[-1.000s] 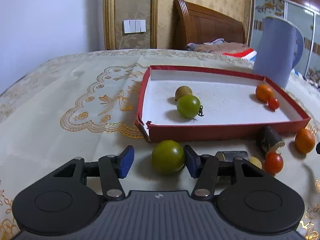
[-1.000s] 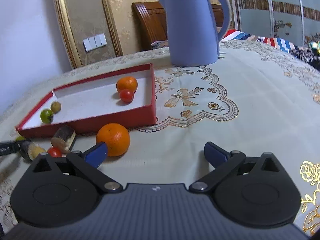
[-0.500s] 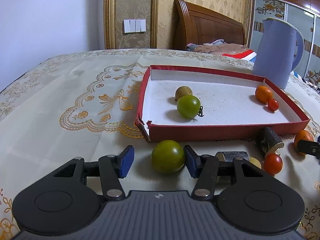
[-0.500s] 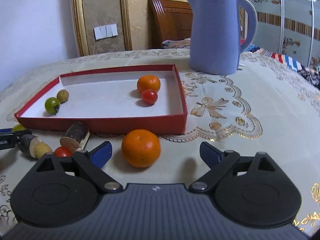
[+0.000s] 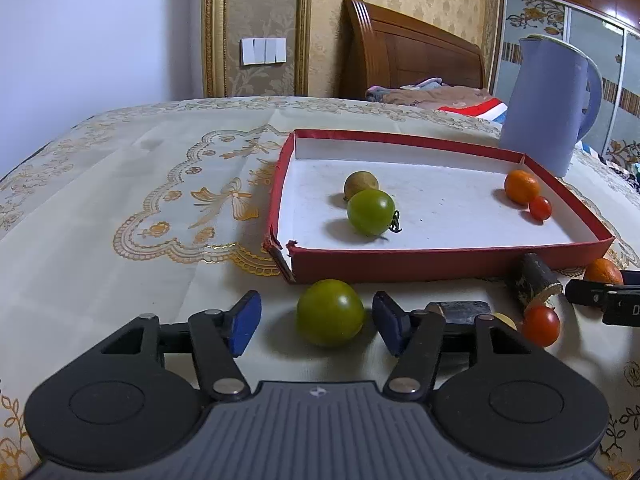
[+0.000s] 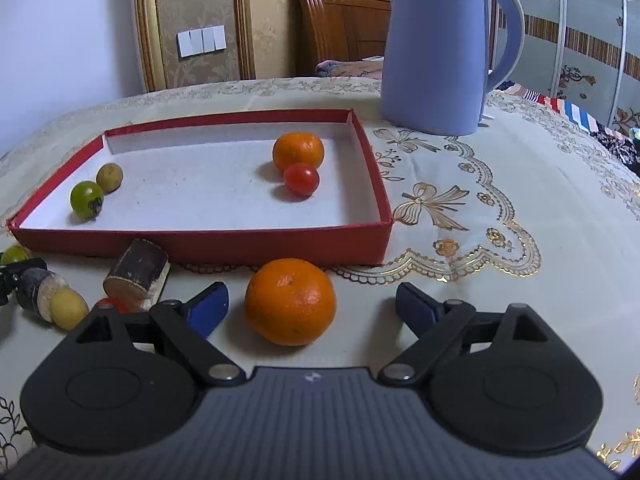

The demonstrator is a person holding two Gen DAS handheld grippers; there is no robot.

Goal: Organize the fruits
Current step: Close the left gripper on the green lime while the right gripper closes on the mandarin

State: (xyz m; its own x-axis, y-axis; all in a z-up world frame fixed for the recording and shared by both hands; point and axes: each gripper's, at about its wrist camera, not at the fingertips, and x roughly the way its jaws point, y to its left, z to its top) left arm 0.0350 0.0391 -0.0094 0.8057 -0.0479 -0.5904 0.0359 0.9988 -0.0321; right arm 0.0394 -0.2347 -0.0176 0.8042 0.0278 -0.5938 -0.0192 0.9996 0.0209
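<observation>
The left tongs [image 5: 316, 318] sit low on the surface [image 5: 120, 216], which is covered by a cream cloth with gold embroidery. Their jaws have just been opening, and they now stand released around a round green tomato [image 5: 330, 312], with a gap on each side. Just beyond it lies a shallow red cardboard box with a white floor [image 5: 440, 264]. The box holds a second green tomato [image 5: 371, 212], a small tan fruit [image 5: 361, 184], a small orange mandarin [image 6: 298, 151] and a red cherry tomato [image 6: 301, 179].

The right tongs [image 6: 310, 306] have been narrowing a little. They remain released, astride a larger orange mandarin [image 6: 290, 301] on the cloth without touching it. A tall lavender-blue electric kettle [image 6: 434, 48] stands behind the box.
</observation>
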